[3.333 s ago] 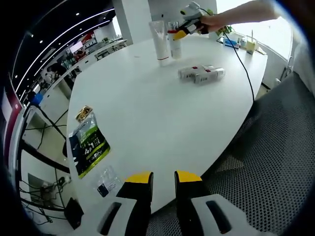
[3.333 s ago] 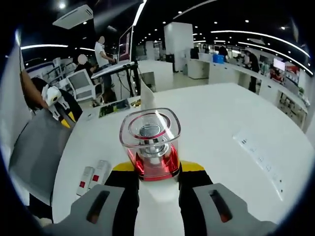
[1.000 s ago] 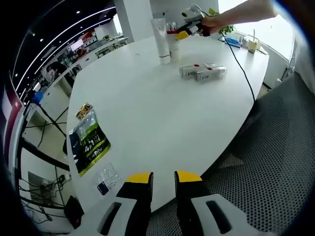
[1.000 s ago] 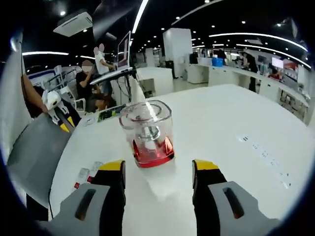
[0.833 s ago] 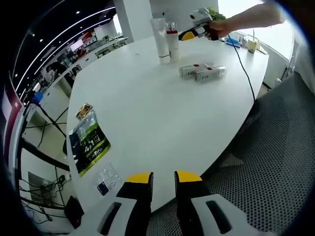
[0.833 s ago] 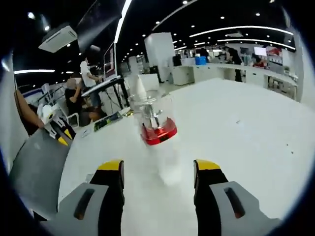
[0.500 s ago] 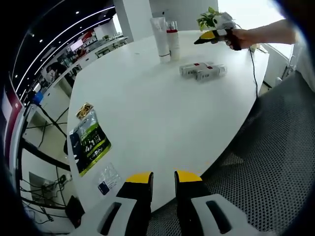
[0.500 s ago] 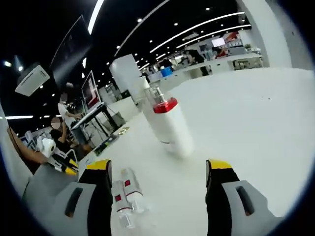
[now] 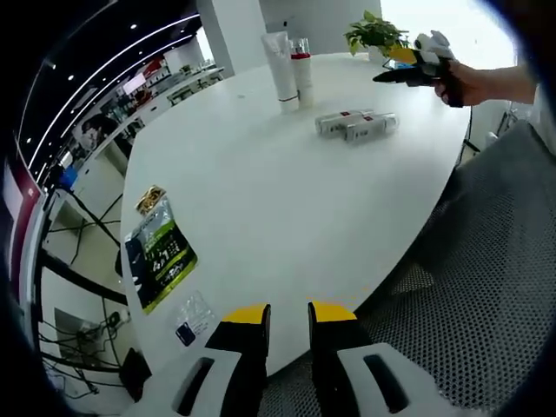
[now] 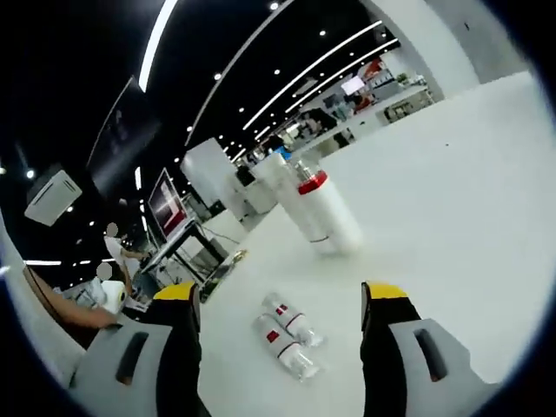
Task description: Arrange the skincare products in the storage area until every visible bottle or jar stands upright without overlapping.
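Note:
A white tube (image 9: 280, 63) (image 10: 291, 198) and a white bottle with a red collar (image 9: 301, 73) (image 10: 330, 211) stand upright side by side at the far end of the white table (image 9: 261, 182). Two small white bottles with red labels (image 9: 356, 125) (image 10: 287, 335) lie flat next to each other, nearer to me. My right gripper (image 10: 278, 300) (image 9: 417, 65) is open and empty, held in the air above and behind the lying pair. At the table's near edge my left gripper (image 9: 288, 314) hangs with its jaws nearly closed and nothing between them.
A green and black packet (image 9: 161, 253) and a small clear sachet (image 9: 193, 318) lie near the table's left edge. A potted plant (image 9: 375, 33) stands at the far end. A grey mesh chair (image 9: 469, 278) is to the right. People stand at desks (image 10: 113, 261) in the background.
My right gripper opened, let go of the red-collared bottle, left it standing by the tube, and drew back to the right. The left gripper stayed still.

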`<action>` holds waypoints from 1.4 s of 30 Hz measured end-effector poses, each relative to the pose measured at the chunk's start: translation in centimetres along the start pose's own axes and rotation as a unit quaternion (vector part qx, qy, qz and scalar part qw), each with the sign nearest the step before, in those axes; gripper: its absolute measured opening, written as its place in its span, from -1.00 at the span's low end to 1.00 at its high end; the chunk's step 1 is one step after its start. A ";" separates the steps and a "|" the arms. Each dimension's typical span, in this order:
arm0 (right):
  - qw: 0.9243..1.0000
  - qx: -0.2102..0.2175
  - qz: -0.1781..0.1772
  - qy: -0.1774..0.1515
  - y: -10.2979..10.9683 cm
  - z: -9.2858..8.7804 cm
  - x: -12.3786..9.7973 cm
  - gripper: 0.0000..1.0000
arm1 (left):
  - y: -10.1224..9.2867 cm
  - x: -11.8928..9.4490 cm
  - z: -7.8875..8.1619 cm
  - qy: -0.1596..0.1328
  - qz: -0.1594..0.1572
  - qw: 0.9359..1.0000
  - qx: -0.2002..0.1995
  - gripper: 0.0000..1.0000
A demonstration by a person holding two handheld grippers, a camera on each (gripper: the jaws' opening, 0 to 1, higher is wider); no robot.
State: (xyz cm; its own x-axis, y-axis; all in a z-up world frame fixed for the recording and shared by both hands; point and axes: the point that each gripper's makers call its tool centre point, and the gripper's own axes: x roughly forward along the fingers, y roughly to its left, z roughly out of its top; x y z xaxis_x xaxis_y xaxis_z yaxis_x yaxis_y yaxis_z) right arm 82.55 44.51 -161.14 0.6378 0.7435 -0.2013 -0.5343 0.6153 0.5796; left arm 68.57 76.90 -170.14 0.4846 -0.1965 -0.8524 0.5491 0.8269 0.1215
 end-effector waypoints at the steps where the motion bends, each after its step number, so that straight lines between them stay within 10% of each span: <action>1: 1.000 0.001 0.001 0.000 0.2 -0.2 -0.1 0.40 | 0.0 0.0 -0.1 0.002 0.000 1.000 -0.001 -0.64; 27: 0.996 -0.066 -0.007 0.056 1.2 -3.9 -3.0 0.17 | -1.1 -0.1 -0.2 0.015 -0.012 1.000 0.019 -0.64; 39: 0.968 -0.175 -0.040 0.174 -1.0 -7.7 0.0 -0.05 | -1.9 -0.1 -0.4 0.024 -0.026 0.999 0.038 -0.64; 42: 0.949 -0.215 -0.043 0.227 -2.3 -8.8 0.5 -0.14 | -1.9 -0.1 -0.3 0.022 -0.027 0.999 0.039 -0.64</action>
State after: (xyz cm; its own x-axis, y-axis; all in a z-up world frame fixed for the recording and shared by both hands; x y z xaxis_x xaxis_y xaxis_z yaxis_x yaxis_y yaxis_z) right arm 79.17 45.76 -169.48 0.4368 0.6628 -0.6082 -0.7303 0.6561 0.1905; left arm 67.31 75.51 -170.45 0.4234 -0.2161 -0.8798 0.6259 0.7719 0.1116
